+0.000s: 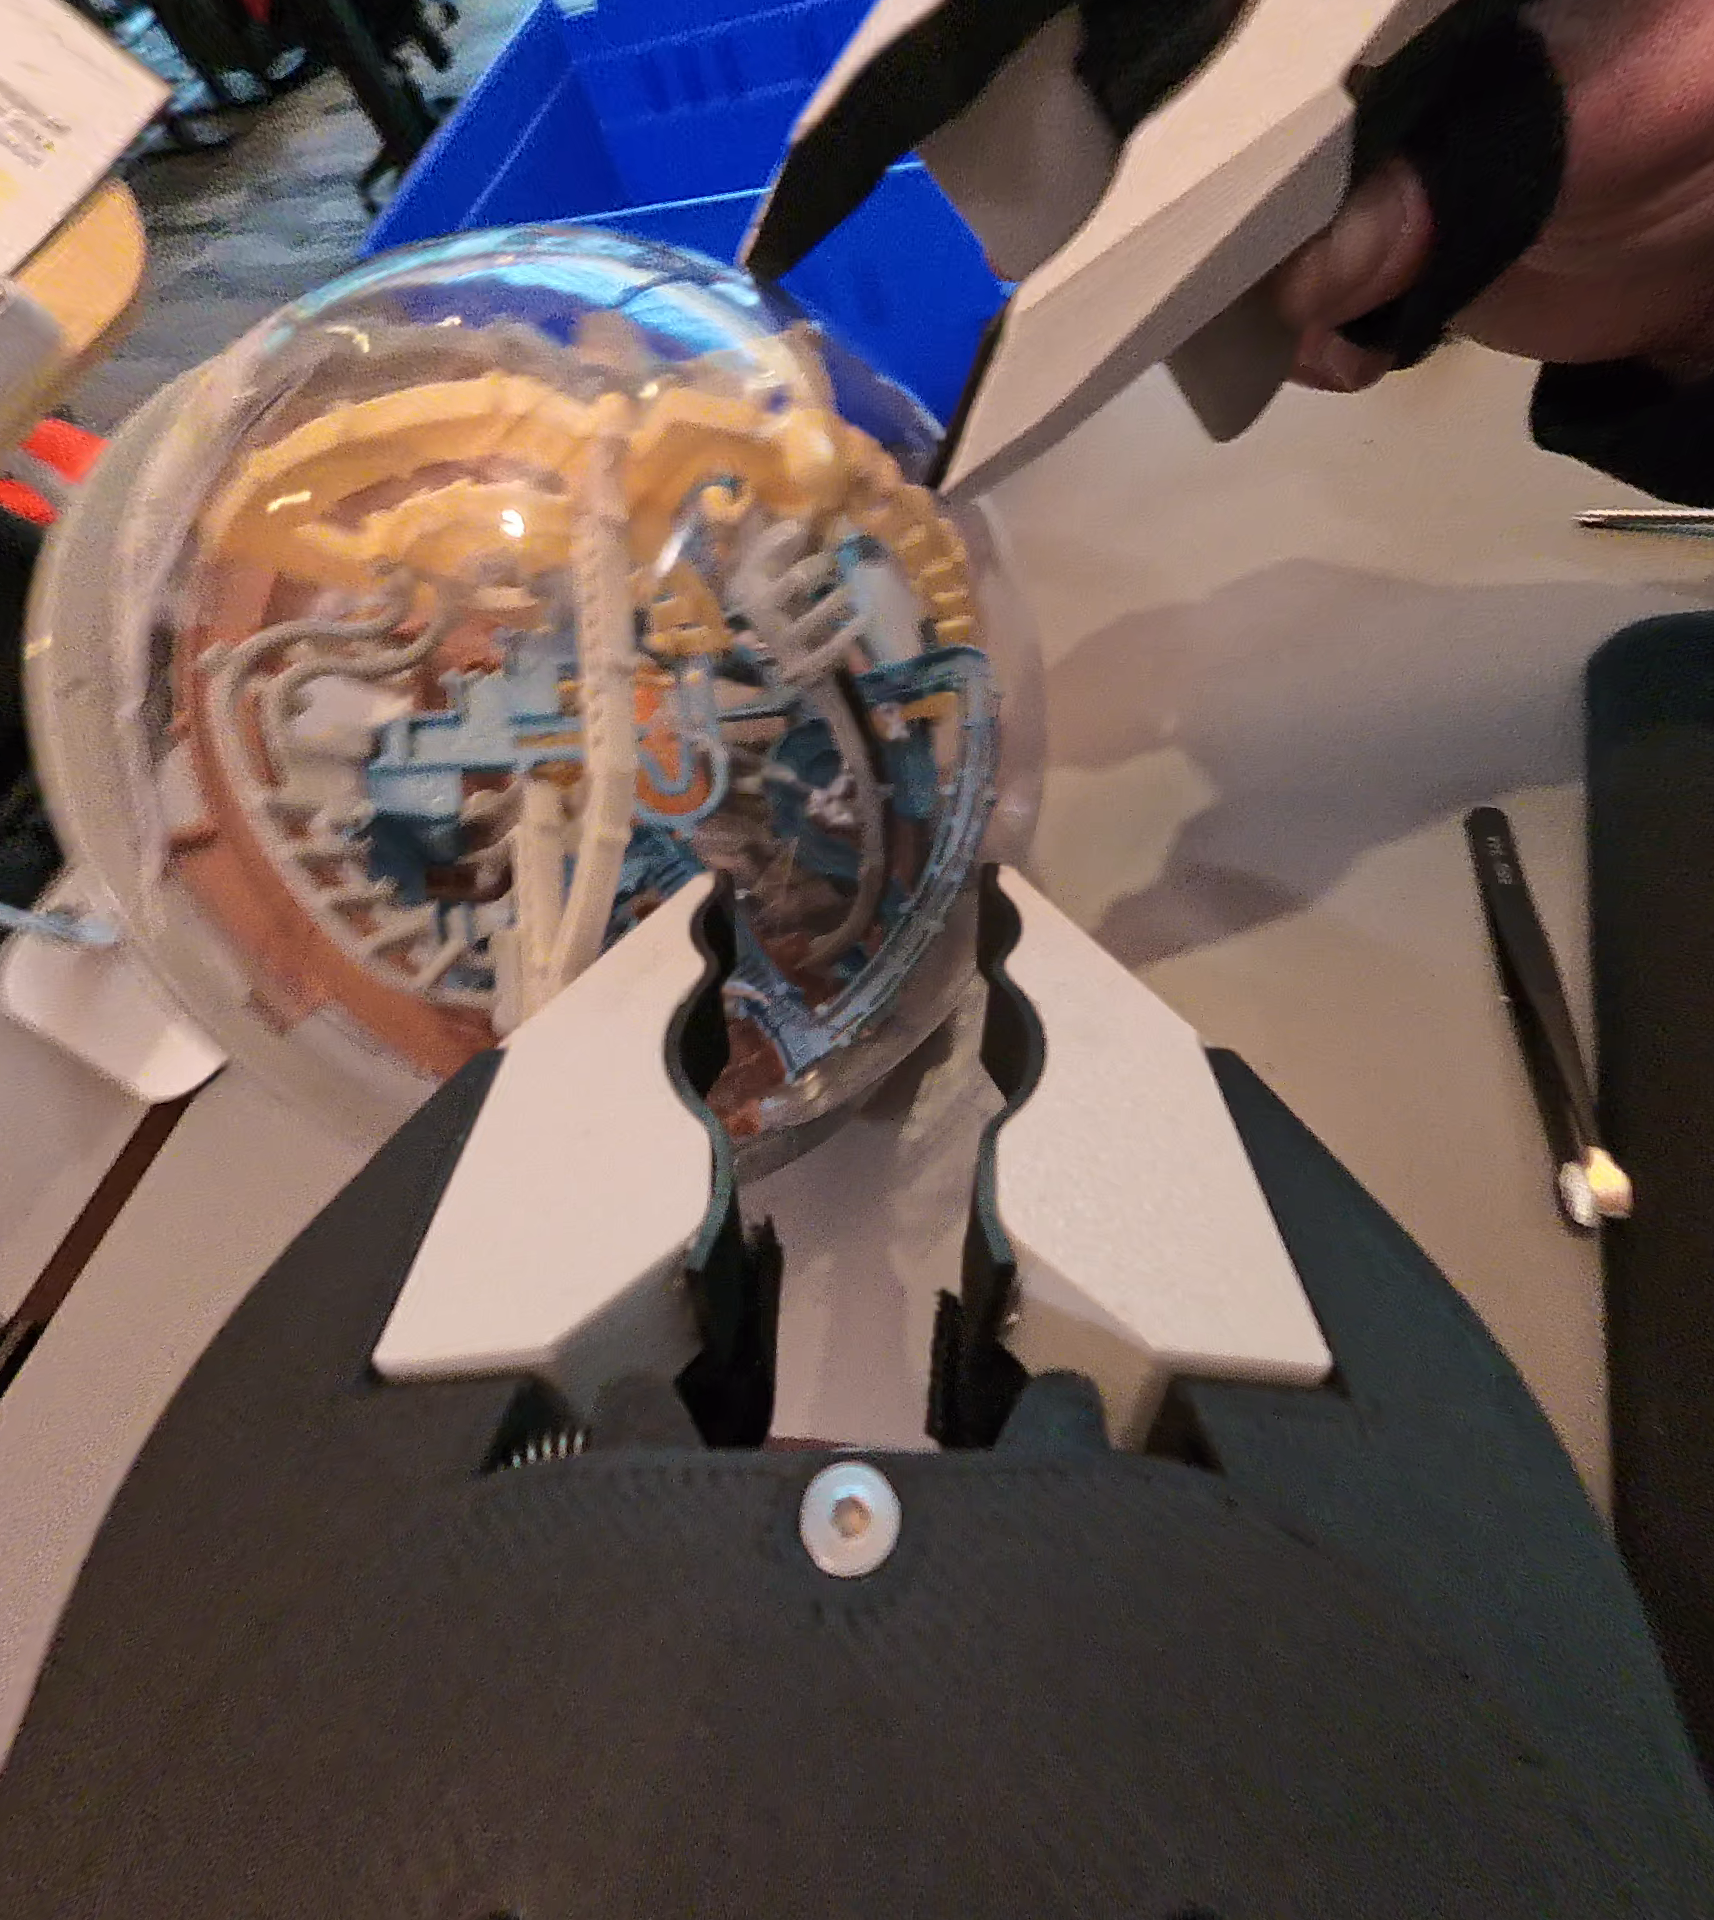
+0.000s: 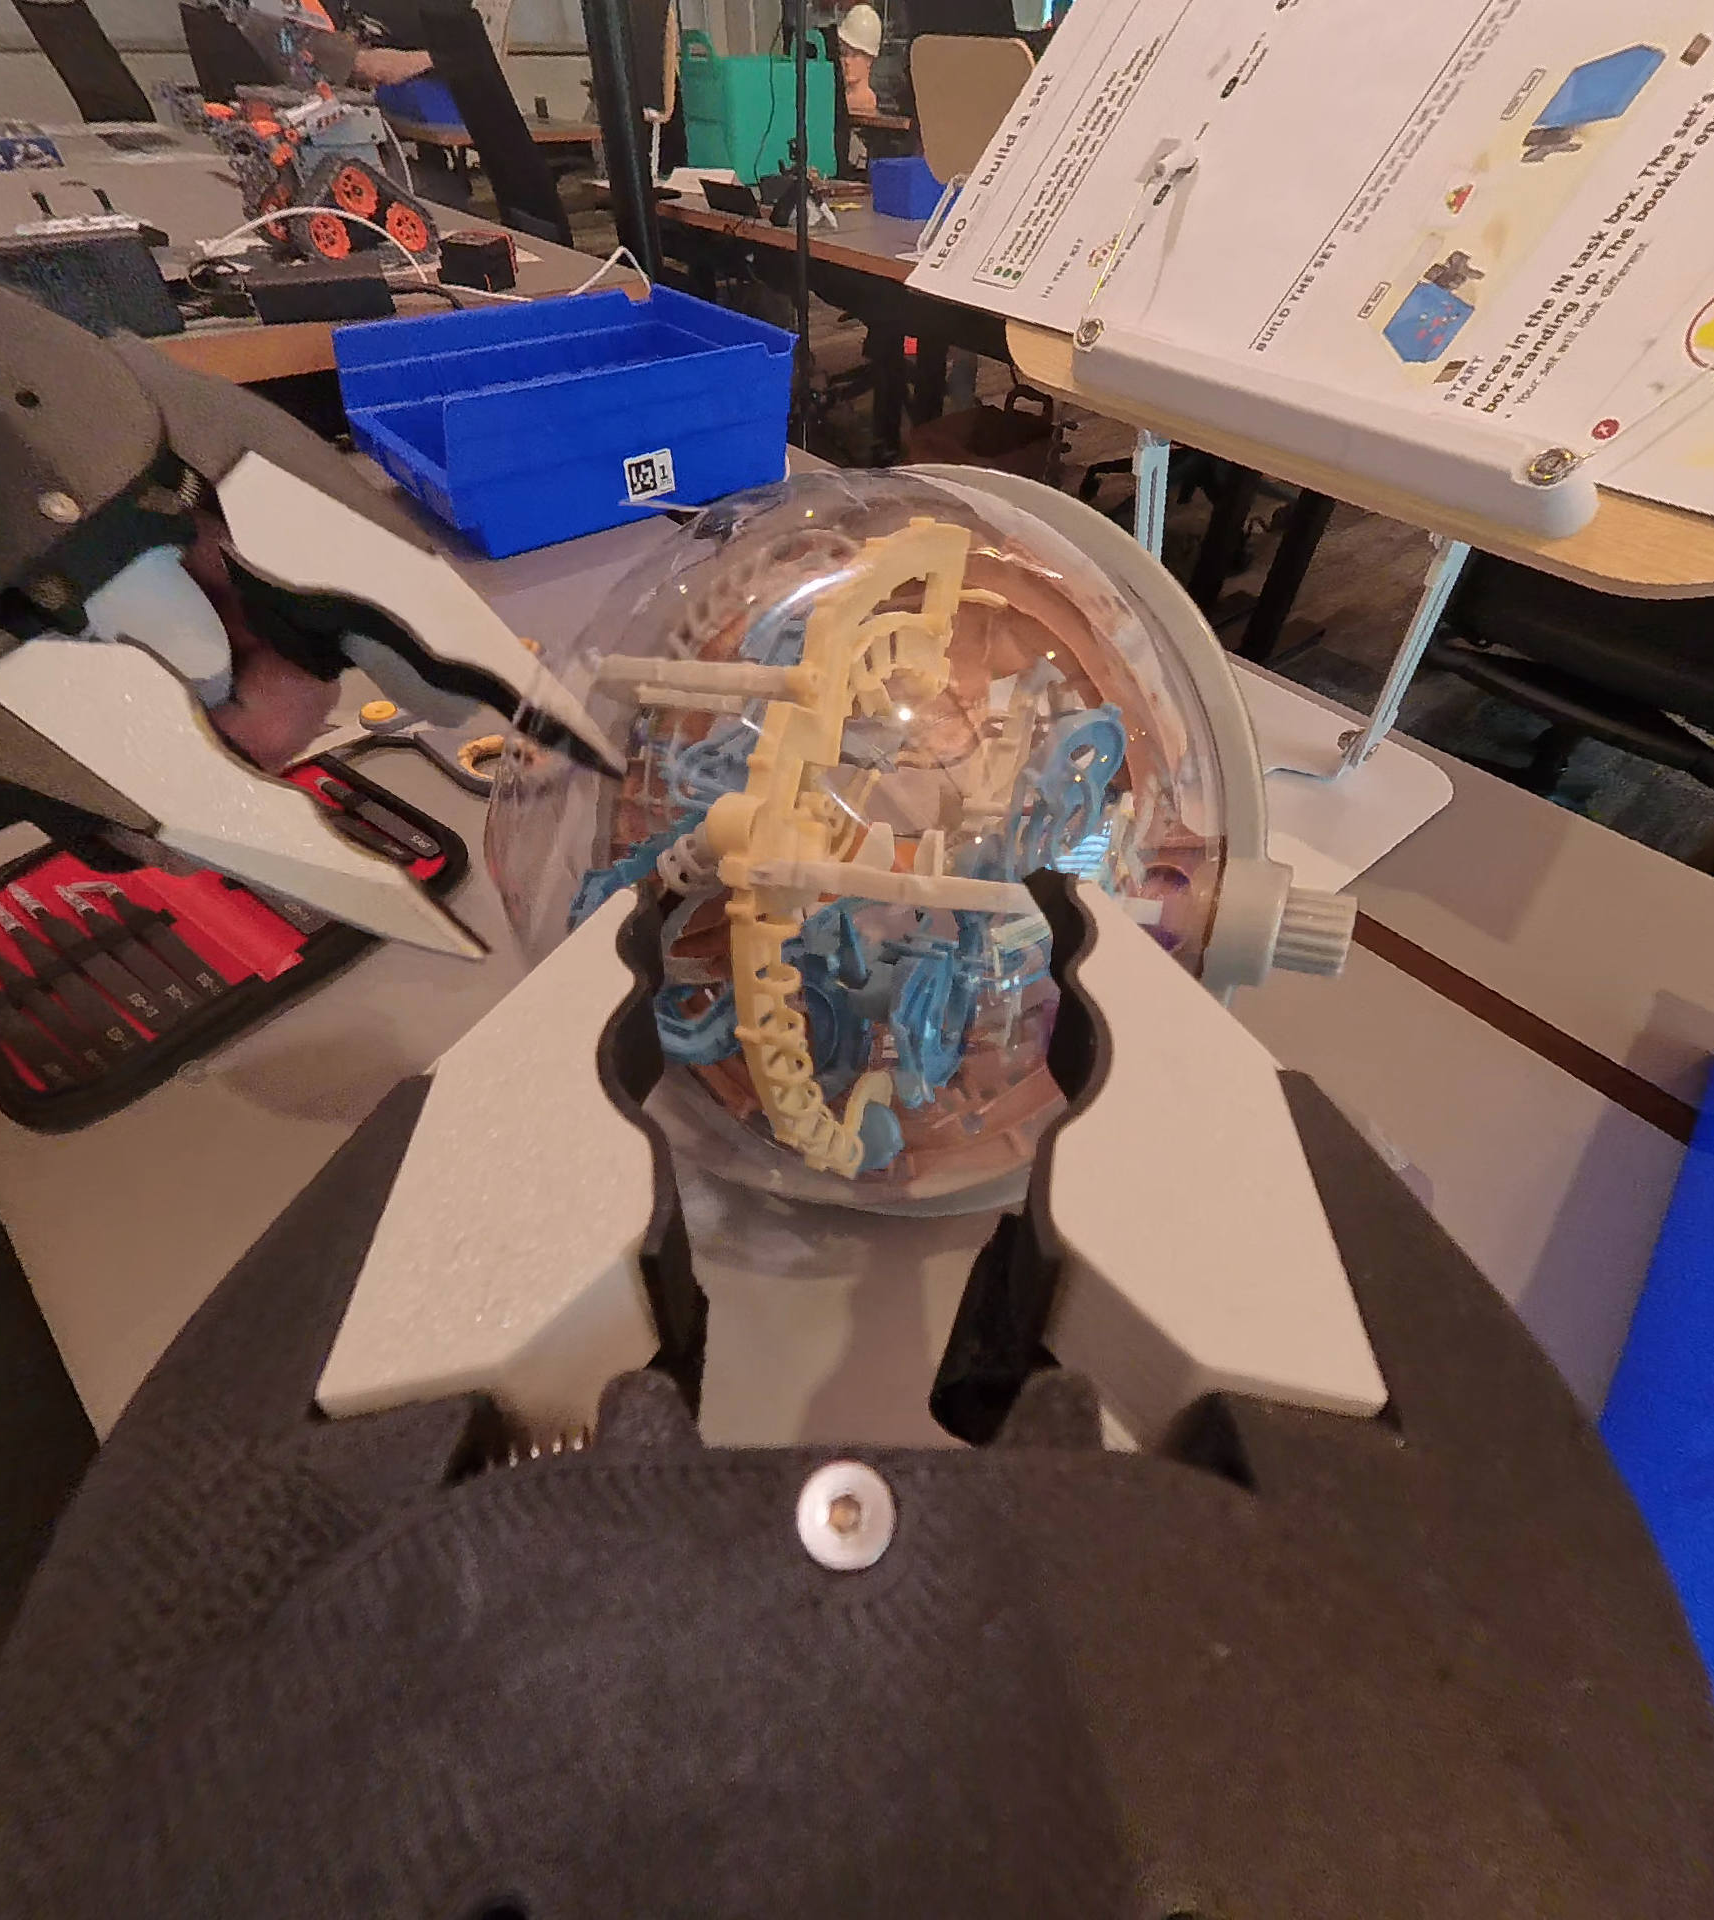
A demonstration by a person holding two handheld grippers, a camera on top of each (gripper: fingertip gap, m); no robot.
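Both grippers, left gripper (image 1: 853, 935) and right gripper (image 2: 848, 914), are hovering released near the clear maze ball (image 2: 874, 831); I'd be closing gently, it looks slippery.

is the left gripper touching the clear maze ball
Cannot tell. In the right wrist view the left gripper's upper fingertip overlaps the clear maze ball with no visible gap, but blur hides actual contact. The left wrist view is blurred too.

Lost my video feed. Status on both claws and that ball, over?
Both claws, left and right, open, flanking the clear maze ball. Ball resting on table in grey stand. Nothing between claws and ball.
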